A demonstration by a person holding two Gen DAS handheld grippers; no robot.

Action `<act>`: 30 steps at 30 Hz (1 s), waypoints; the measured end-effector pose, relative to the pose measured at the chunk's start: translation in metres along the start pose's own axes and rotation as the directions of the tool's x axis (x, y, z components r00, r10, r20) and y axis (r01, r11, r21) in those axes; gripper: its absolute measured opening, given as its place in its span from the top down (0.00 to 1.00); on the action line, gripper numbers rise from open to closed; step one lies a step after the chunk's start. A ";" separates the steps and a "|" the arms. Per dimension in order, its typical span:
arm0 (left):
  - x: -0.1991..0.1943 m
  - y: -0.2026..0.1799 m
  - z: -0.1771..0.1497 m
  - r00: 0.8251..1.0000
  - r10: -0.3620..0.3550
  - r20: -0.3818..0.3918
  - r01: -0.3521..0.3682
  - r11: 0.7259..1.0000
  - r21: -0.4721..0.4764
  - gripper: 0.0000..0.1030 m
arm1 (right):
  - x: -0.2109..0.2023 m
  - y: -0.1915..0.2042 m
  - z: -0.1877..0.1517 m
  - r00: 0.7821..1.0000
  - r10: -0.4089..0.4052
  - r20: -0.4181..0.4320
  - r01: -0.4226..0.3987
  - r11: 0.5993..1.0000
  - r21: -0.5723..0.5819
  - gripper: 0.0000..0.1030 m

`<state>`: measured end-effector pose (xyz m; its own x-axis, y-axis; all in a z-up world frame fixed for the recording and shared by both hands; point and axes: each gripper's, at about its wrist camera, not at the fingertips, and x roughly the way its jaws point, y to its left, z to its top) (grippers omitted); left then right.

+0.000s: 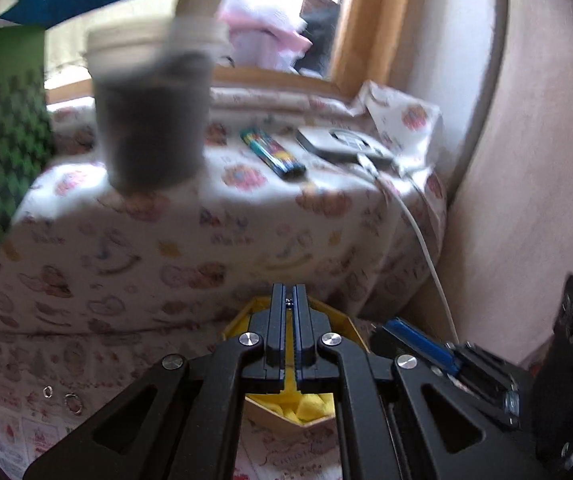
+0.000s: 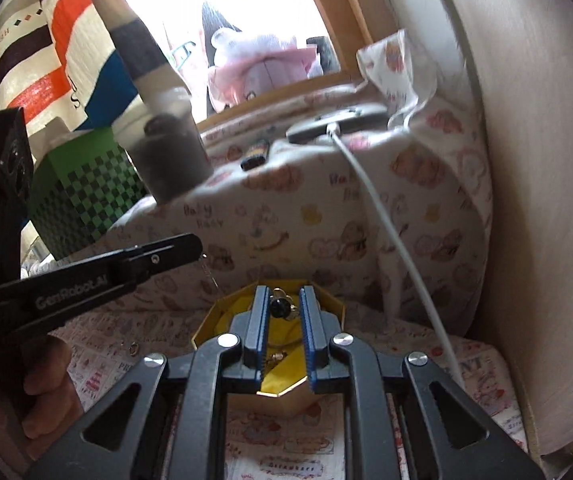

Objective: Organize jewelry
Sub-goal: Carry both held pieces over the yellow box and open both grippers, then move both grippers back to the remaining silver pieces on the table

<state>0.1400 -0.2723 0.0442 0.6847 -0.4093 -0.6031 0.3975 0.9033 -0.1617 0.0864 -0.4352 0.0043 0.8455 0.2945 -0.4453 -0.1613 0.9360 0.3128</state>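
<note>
A gold octagonal jewelry box lined with yellow cloth sits on the patterned tablecloth. My left gripper is shut on a thin silver chain, which dangles from its tip left of the box. My right gripper is open above the box. A dark round jewel lies in the box between its fingers. Two small rings lie on the cloth at the left.
A cloth-covered raised ledge holds a dark cup, a colourful lighter and a grey device with a white cable. A green checkered box stands at the left. A wall curves along the right.
</note>
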 end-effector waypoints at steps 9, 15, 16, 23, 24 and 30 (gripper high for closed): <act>-0.004 -0.005 -0.002 1.000 0.024 0.010 -0.024 0.999 0.033 0.89 | 0.007 0.000 -0.003 0.999 0.017 -0.031 -0.017 1.000 0.007 0.85; -0.030 0.003 0.002 0.994 0.085 0.074 -0.089 0.995 0.050 0.74 | -0.003 0.002 0.001 0.999 0.036 -0.004 -0.036 0.999 0.011 0.71; -0.037 0.005 0.001 0.992 0.093 0.084 -0.098 0.994 0.057 0.74 | -0.006 0.002 0.001 0.999 0.042 0.002 -0.042 0.999 0.014 0.71; -0.089 0.016 -0.008 0.975 0.150 0.161 -0.166 0.982 0.094 0.70 | -0.033 0.017 0.005 0.996 0.042 0.084 -0.039 0.999 -0.033 0.61; -0.097 0.018 -0.010 0.971 0.158 0.178 -0.176 0.980 0.091 0.68 | -0.036 0.021 0.005 0.994 0.041 0.097 -0.037 0.998 -0.042 0.59; -0.143 0.035 -0.024 0.946 0.194 0.261 -0.218 0.974 0.067 0.35 | -0.052 0.041 -0.001 0.987 0.033 0.157 -0.017 0.995 -0.100 0.34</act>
<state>0.0413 -0.1791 0.1060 0.8840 -0.2459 -0.3975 0.2788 0.9600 0.0263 0.0354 -0.4115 0.0393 0.9093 0.2911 -0.2974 -0.2258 0.9454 0.2350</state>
